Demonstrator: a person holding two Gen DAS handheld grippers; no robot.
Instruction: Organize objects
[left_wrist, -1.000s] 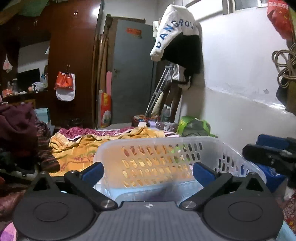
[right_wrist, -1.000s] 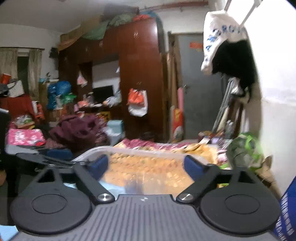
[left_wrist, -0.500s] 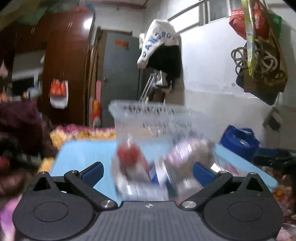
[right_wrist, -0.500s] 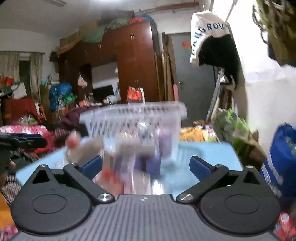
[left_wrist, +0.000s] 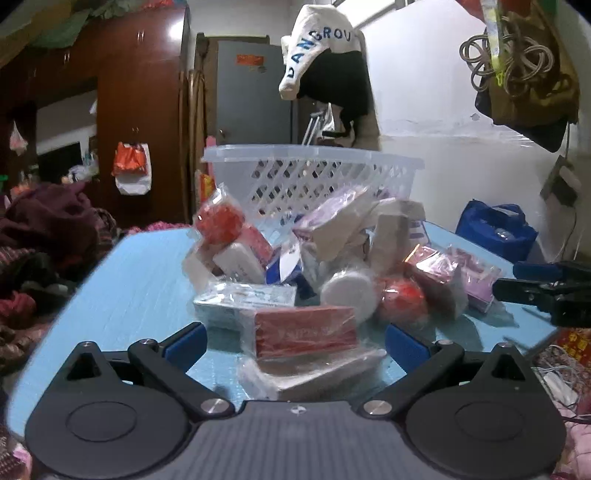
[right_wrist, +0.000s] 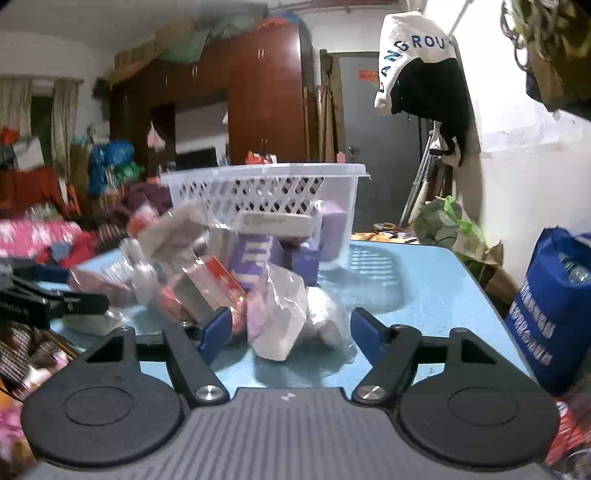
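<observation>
Since a second ago the white slotted plastic basket (left_wrist: 310, 173) sits behind a dumped heap of wrapped packets (left_wrist: 325, 266) on the blue table (left_wrist: 140, 280); I'm holding both grippers (left_wrist: 293, 341) (right_wrist: 290, 326) wide, empty. Loose packets could slide off the edge if I nudge them.

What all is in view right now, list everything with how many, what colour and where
basket: one, white lattice plastic, far side of the table, behind the pile.
table: one, light blue, under everything.
red box: one, plastic-wrapped, front of the pile, nearest the left gripper.
red balls: two, wrapped; one high on the pile's left, one low on its right.
white disc: one, middle of the pile.
purple packs: several, count unclear, near the basket.
blue bag: one, right of the table.
left gripper: open, empty, facing the pile.
right gripper: open, a pale wrapped pack between its fingers.
</observation>
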